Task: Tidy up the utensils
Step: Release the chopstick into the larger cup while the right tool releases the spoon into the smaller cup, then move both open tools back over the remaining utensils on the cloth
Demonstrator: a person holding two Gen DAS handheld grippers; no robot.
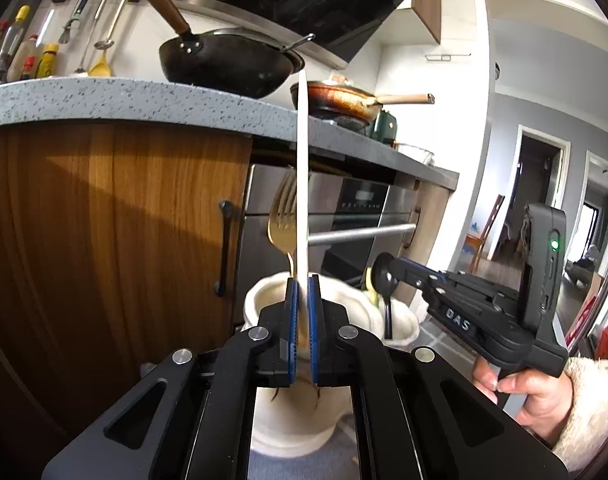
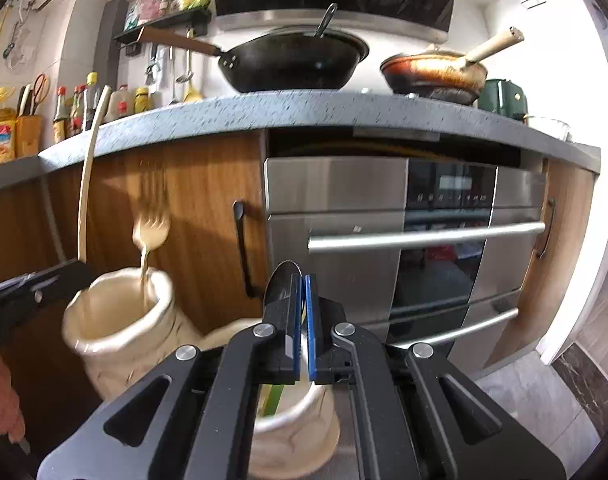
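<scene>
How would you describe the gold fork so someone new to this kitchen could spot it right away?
Start at the stainless steel oven under the grey counter, then look left to the cream ceramic holder in front of the wooden cabinet. The gold fork stands in it, tines up, the only metallic gold piece, beside a long pale utensil held by the left tongs.

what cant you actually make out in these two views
- Lower end of the white utensil: left wrist view, hidden between the left gripper pads.
- Black spoon handle: right wrist view, covered by the right gripper.
- Gold fork and left holder: right wrist view, motion-blurred.
- Right holder contents: right wrist view, blocked by the gripper body.
</scene>
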